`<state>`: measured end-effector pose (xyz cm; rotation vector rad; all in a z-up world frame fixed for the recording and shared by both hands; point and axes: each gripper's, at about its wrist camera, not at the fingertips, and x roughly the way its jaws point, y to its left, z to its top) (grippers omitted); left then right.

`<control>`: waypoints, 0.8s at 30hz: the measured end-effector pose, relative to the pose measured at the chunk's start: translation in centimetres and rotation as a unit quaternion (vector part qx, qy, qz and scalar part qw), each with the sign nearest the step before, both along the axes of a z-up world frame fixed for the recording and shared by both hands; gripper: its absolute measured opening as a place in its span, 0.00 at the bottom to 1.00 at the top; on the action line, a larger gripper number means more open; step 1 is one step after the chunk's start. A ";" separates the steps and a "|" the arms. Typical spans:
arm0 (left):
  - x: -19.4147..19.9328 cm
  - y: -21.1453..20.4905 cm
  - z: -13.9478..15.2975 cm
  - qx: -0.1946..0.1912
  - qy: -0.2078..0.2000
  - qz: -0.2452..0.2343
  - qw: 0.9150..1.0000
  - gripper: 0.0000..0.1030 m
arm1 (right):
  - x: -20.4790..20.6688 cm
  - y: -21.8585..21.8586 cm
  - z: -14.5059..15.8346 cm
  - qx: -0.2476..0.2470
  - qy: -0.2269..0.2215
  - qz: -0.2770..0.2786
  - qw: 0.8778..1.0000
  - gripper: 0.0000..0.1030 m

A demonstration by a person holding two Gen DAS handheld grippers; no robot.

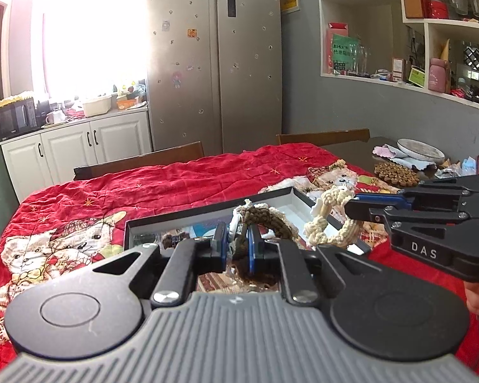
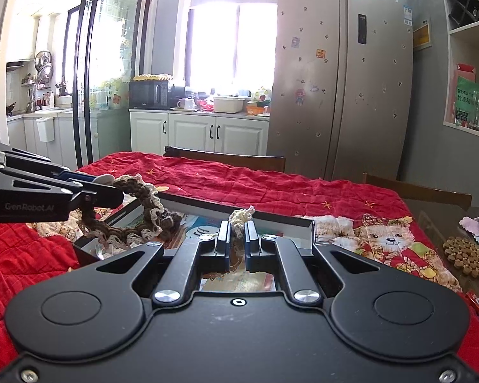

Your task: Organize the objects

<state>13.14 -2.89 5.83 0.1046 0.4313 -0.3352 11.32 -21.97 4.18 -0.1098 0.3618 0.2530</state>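
My left hand-held gripper (image 1: 236, 239) is pinching the brown crochet strip (image 1: 265, 220); it droops just ahead, over the black tray (image 1: 207, 215). Right hand-held gripper (image 2: 238, 234) is clamped on the cream crochet loop (image 1: 327, 217), hanging btwn both grippers above the tray. Both point slightly down, side by side, over the desk.

Daylight floods in through the window (image 1: 89, 38) beside the refrigerator (image 1: 214, 60), which blows out to pure white in both views and casts a pinkish haze over the wall around it. The refrigerator's doors carry a soft sheen nearest the window. The red quilt (image 2: 271, 185) below is evenly lit with mild shadows in its folds. Both fisheye views bend straight lines hard toward the edges, where detail softens; the centre stays fairly sharp.
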 end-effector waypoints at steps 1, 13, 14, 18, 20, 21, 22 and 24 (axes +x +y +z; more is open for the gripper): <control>0.3 -0.1 0.0 -0.001 0.001 0.001 1.000 0.14 | 0.3 0.0 0.1 0.001 0.000 -0.001 1.000 0.08; 4.6 -0.5 -1.0 -0.007 0.012 0.025 1.000 0.14 | 4.3 0.2 0.3 0.006 -0.001 -0.009 1.000 0.08; 5.0 -0.6 -1.0 -0.007 0.013 0.026 1.000 0.14 | 4.6 0.3 0.2 0.004 -0.001 -0.010 1.000 0.08; 6.3 -0.7 -1.2 -0.011 0.014 0.032 0.999 0.14 | 6.1 0.5 0.1 0.004 -0.002 -0.012 1.000 0.08; 7.0 -0.8 -1.4 -0.012 0.014 0.036 0.999 0.14 | 7.0 0.5 0.0 0.005 0.000 -0.013 1.000 0.08; 7.3 -0.9 -1.4 -0.012 0.014 0.037 0.999 0.15 | 7.4 0.5 0.0 0.005 0.000 -0.013 1.000 0.08; 7.6 -0.9 -1.5 -0.013 0.015 0.038 0.999 0.15 | 7.8 0.5 0.0 0.004 0.001 -0.014 1.000 0.08; 8.2 -1.0 -1.7 -0.016 0.018 0.040 0.999 0.15 | 8.5 0.6 0.0 0.002 0.000 -0.016 1.000 0.08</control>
